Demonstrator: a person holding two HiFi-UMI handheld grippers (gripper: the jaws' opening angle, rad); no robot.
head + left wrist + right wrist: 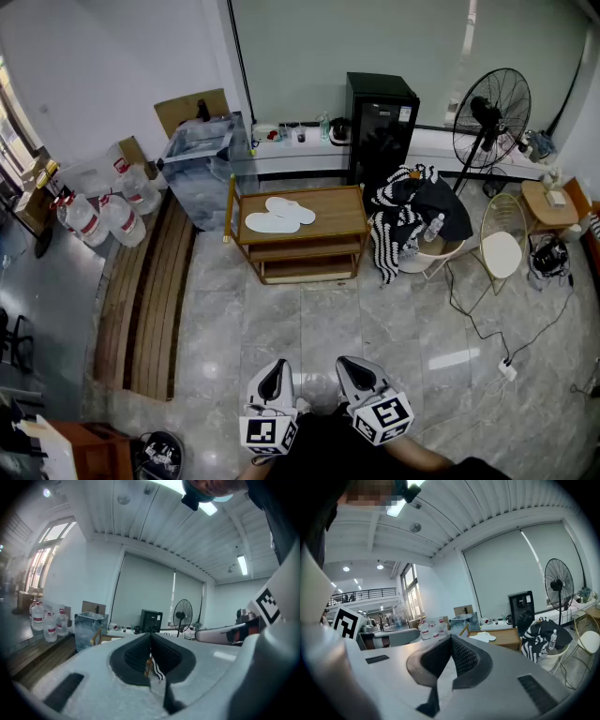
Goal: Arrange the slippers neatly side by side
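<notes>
Two white slippers [279,216] lie overlapping on the top of a low wooden table [342,221] across the room; in the right gripper view the slippers [483,637] show small on that table [506,637]. My left gripper [273,378] and right gripper [353,372] are held close to my body at the bottom of the head view, far from the table. Both have their jaws together with nothing between them. The left gripper [150,636] and the right gripper [450,639] point level into the room.
A black cabinet [380,127] and standing fan [490,117] are behind the table. A chair with striped cloth [412,220] and a round chair [502,248] stand right. Water jugs [103,216] and a clear bin [202,169] are left. Cables [487,328] cross the tiled floor.
</notes>
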